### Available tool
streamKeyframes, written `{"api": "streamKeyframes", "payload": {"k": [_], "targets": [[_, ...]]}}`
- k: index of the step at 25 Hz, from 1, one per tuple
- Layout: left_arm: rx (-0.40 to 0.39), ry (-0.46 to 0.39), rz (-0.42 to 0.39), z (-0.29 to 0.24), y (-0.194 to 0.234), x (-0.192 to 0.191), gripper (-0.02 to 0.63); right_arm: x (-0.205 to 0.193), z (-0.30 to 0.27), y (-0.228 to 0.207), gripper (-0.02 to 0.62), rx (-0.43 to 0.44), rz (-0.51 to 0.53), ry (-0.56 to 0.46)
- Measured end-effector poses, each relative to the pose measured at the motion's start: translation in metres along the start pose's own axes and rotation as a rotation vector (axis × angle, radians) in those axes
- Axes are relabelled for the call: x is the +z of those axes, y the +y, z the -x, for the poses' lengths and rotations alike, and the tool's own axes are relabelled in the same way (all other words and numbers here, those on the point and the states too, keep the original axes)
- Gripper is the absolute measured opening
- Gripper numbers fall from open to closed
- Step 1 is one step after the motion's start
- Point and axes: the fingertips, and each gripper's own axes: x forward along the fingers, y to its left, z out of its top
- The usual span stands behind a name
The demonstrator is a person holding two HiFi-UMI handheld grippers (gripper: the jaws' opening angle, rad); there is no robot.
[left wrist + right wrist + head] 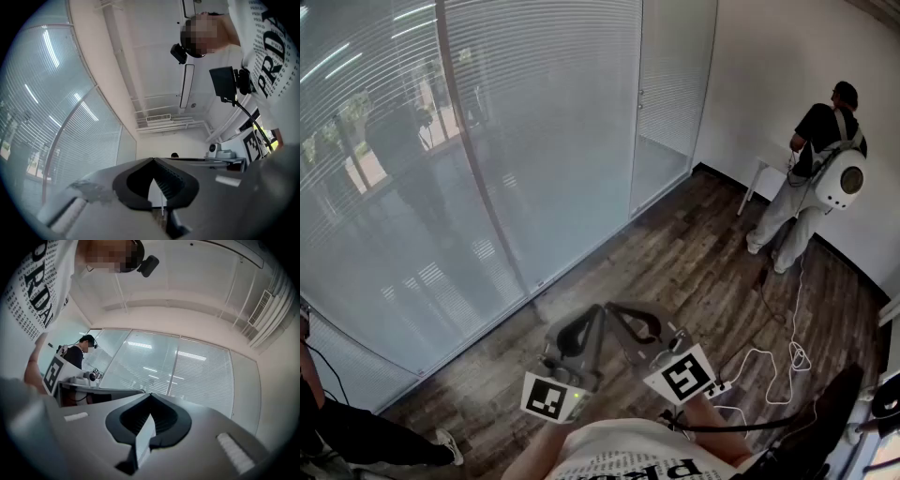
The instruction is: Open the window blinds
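The window blinds cover the glass wall ahead, white slats turned closed, with dim outdoor shapes showing through at the left. Both grippers hang close in front of my chest, well short of the blinds, tips nearly meeting each other. My left gripper is shut with nothing in it; its tips touch in the left gripper view, with the blinds off to the left. My right gripper is shut and empty too, and it looks toward the blinds.
Another person with a white backpack unit stands at the far right by a small white table. White cables trail over the wood floor. Someone's leg and shoe show at the lower left. A narrow glass door adjoins the blinds.
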Motion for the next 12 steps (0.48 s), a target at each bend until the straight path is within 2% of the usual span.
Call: {"api": "streamKeyframes", "payload": {"k": [12], "targets": [[0.002,-0.002,0.013,0.005,0.008,-0.001,-0.008,0.001,-0.007,0.005,0.008,0.017,-0.051,-0.039]]}}
